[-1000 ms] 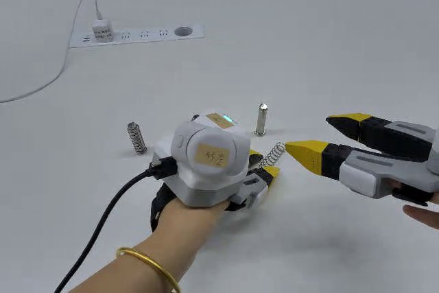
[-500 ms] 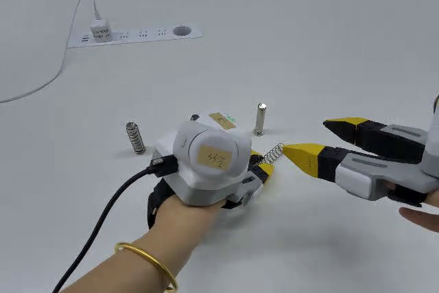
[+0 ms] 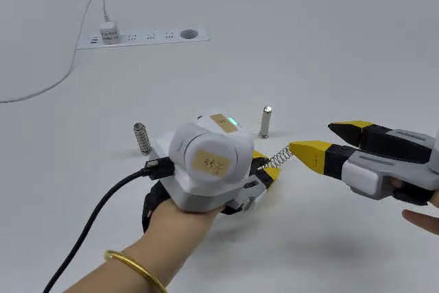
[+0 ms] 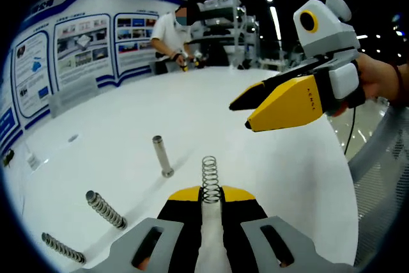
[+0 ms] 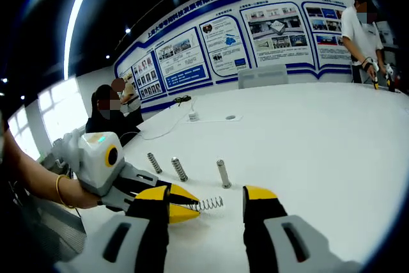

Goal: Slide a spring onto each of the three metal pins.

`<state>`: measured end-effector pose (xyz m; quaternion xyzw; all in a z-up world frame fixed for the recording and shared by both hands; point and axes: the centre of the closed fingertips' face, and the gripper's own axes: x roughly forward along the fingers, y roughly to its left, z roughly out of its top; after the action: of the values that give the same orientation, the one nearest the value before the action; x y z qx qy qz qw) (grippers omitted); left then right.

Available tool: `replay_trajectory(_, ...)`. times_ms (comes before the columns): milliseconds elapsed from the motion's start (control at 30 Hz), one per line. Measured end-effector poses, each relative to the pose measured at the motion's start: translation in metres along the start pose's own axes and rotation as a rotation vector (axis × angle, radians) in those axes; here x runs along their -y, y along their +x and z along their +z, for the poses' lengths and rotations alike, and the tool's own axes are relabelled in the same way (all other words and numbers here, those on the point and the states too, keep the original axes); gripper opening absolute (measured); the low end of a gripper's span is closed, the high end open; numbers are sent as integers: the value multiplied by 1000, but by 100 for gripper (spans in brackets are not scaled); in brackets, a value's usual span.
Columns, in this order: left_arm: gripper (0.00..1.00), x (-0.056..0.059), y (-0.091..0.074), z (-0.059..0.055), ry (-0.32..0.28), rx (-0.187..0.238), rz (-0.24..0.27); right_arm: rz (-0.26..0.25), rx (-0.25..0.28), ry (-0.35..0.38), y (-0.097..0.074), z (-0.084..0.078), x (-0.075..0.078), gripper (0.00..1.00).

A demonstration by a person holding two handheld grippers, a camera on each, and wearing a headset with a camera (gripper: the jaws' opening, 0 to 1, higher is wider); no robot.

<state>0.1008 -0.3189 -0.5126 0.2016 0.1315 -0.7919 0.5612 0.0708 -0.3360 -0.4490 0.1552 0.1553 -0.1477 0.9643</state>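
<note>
Silver coil spring (image 4: 209, 174) is held above the white bench (image 3: 309, 46) in the closed jaws of the left gripper (image 4: 209, 194). The right gripper (image 3: 311, 137), jaws open, has come closer and now reaches its free end, likely to guide it onto the last bare steel pin (image 3: 265, 121).

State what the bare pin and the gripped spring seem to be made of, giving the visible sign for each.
Bare pin: probably metal, polished; silvery with a bright highlight on its rounded top.
Spring, clamped in the left gripper: likely steel wire, bare; thin grey glinting coils.
</note>
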Motion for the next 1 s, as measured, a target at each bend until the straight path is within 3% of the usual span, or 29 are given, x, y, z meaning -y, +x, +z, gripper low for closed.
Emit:
replay_trajectory(167, 10, -2, -12, 9, -26, 40, 11, 29, 22, 55, 3, 4, -7, 46)
replay_trajectory(500, 10, 1, -34, 30, -148, 158, -8, 86, 59, 166, 7, 11, -18, 43)
replay_trajectory(833, 10, 6, -53, 46, -234, 253, -17, 162, 63, 334, 11, 11, -32, 32)
replay_trajectory(1000, 10, 8, -58, 52, -283, 294, -29, 232, 88, 466, 11, 16, -43, 26)
